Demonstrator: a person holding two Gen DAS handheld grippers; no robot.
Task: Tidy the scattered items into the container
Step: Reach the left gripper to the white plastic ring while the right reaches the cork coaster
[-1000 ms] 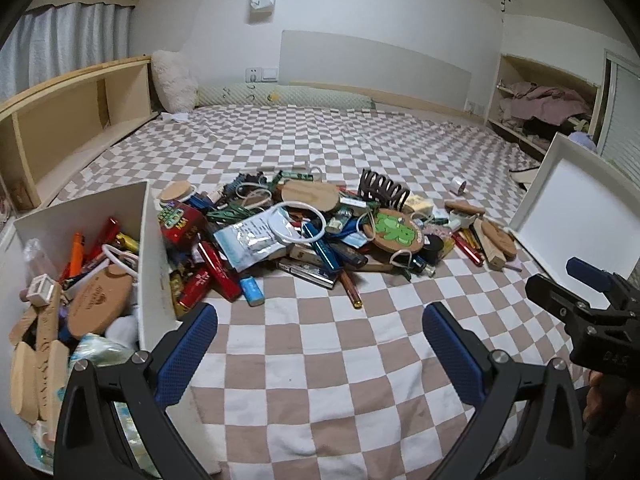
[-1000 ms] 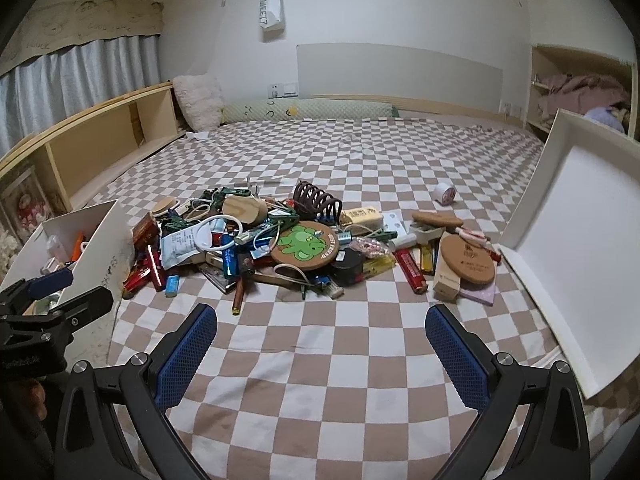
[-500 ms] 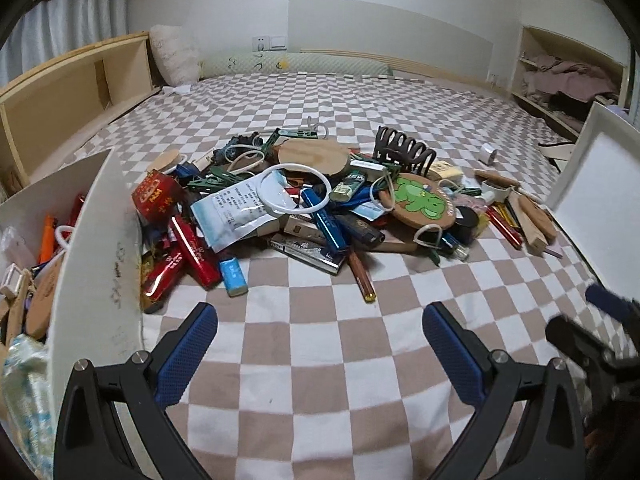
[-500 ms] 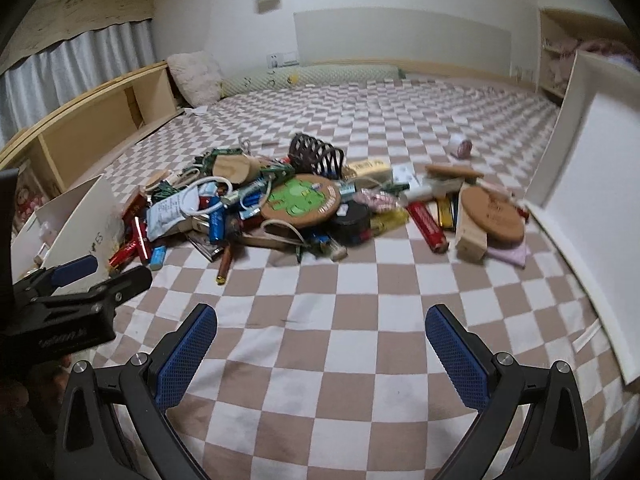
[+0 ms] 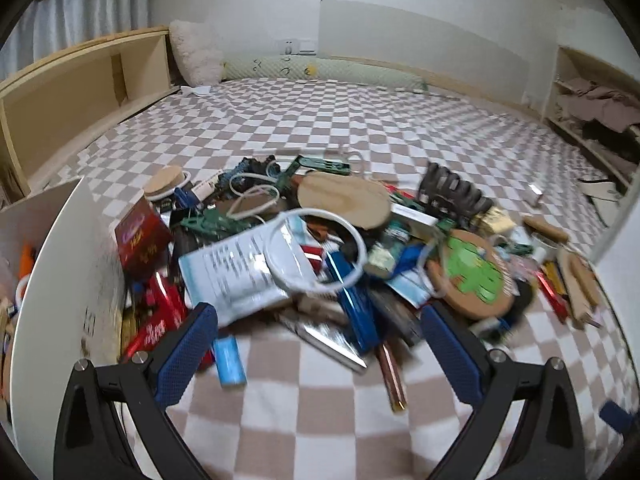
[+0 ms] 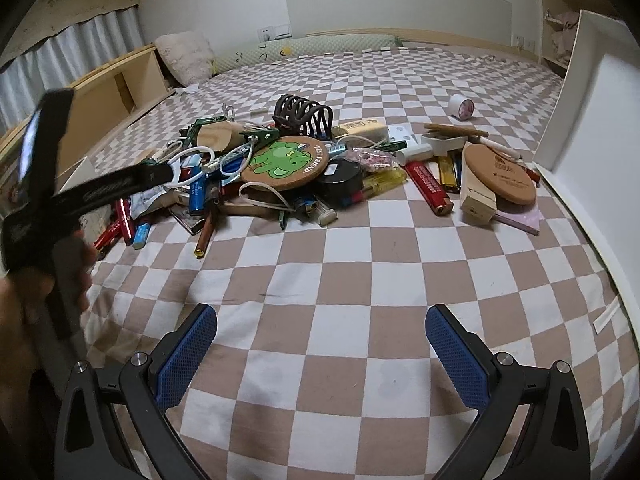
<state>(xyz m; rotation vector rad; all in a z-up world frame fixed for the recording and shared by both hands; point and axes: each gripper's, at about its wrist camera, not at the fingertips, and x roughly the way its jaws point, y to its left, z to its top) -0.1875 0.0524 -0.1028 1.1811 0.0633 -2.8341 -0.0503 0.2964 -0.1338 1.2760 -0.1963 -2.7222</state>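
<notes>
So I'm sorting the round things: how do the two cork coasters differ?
The green-print coaster carries a green cartoon animal and dark lettering; the plain coaster shows only a small faint mark. The green-print coaster sits on the main pile; the plain coaster leans on a wooden block, off to the right. Both are round cork.

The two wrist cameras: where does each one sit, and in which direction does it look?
Left wrist: on the left gripper, low before the pile, white box at its left; open blue fingers show.
Right wrist: on the right gripper, farther back, facing the pile; open fingers, plus the left gripper and hand.
Shared: green frog coaster, checkered sheet.
</notes>
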